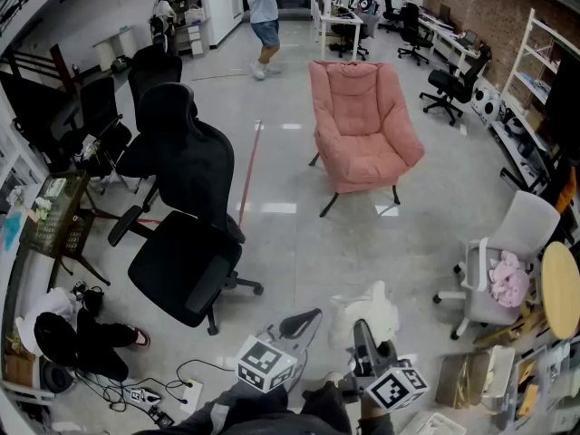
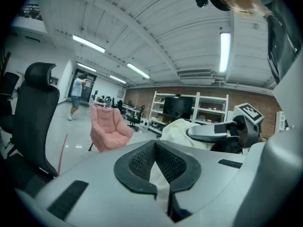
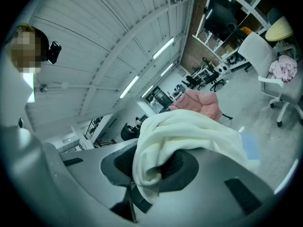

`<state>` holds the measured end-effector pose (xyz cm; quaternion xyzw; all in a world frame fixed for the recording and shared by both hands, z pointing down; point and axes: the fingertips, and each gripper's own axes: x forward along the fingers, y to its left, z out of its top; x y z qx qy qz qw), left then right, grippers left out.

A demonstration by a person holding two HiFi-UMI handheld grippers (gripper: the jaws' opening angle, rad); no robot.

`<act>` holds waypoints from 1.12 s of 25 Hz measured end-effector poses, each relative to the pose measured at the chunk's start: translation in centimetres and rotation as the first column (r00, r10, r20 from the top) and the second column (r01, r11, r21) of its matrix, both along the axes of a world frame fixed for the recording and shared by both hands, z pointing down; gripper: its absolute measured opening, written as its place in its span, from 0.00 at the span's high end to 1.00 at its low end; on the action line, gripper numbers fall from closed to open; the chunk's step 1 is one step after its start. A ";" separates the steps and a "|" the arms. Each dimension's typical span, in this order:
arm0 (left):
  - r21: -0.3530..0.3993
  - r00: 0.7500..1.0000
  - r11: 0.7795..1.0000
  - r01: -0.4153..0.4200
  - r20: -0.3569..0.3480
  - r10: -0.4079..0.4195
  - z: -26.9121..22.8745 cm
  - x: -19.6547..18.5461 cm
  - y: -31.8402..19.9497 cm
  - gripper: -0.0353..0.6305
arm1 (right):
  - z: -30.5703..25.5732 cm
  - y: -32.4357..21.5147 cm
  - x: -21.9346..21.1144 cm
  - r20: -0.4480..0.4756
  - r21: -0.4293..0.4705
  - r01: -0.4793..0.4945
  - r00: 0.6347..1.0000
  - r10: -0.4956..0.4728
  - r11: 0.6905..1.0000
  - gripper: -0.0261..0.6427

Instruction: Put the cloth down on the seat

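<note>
While your right gripper (image 1: pixel 365 341) pinches a bunched fold of the cloth (image 1: pixel 365 308), jaws partly closed on it, the rest drapes over the jaws. It hangs low in front of you, well apart from the seat (image 1: pixel 367 166) of the pink chair (image 1: pixel 356 93). Your left gripper (image 1: pixel 300 323) has its jaws together, nothing in them. The cloth looks soft, light and limp — likely to sag rather than slip, and not fragile. A thick fold gives the surest hold — a free edge suits the left gripper for spreading.
</note>
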<state>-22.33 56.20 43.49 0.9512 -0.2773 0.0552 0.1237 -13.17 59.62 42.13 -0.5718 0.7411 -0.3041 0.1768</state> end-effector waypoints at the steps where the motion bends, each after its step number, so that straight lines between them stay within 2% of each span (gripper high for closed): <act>1: -0.002 1.000 1.000 -0.010 -0.005 0.010 -0.1 -1.1 0.2 0.94 | -0.3 0.1 -1.2 -0.006 0.012 -0.008 1.000 0.008 1.000 0.83; 5: 0.008 0.998 0.998 -0.059 -0.004 0.059 -0.6 -4.8 1.1 0.94 | -1.1 0.6 -5.1 -0.007 0.047 -0.043 0.999 0.043 0.998 0.84; 10: 0.015 0.995 0.995 -0.094 -0.014 0.094 -0.6 -7.2 1.9 0.94 | -1.9 1.0 -7.6 0.007 0.076 -0.068 0.998 0.068 0.995 0.84; 15: 0.018 0.992 0.993 -0.121 -0.035 0.121 -0.9 -7.7 2.4 0.94 | -3.0 0.8 -9.0 -0.029 0.100 -0.069 0.997 0.073 0.993 0.84; 21: 0.017 0.990 0.990 -0.137 -0.035 0.137 -1.0 -8.5 1.6 0.94 | -3.1 0.4 -10.0 -0.019 0.104 -0.087 0.996 0.089 0.991 0.83; 28: -0.001 0.987 0.988 -0.156 -0.025 0.156 -0.7 -7.0 -0.9 0.94 | -3.3 -2.0 -8.3 -0.005 0.113 -0.105 0.994 0.106 0.988 0.83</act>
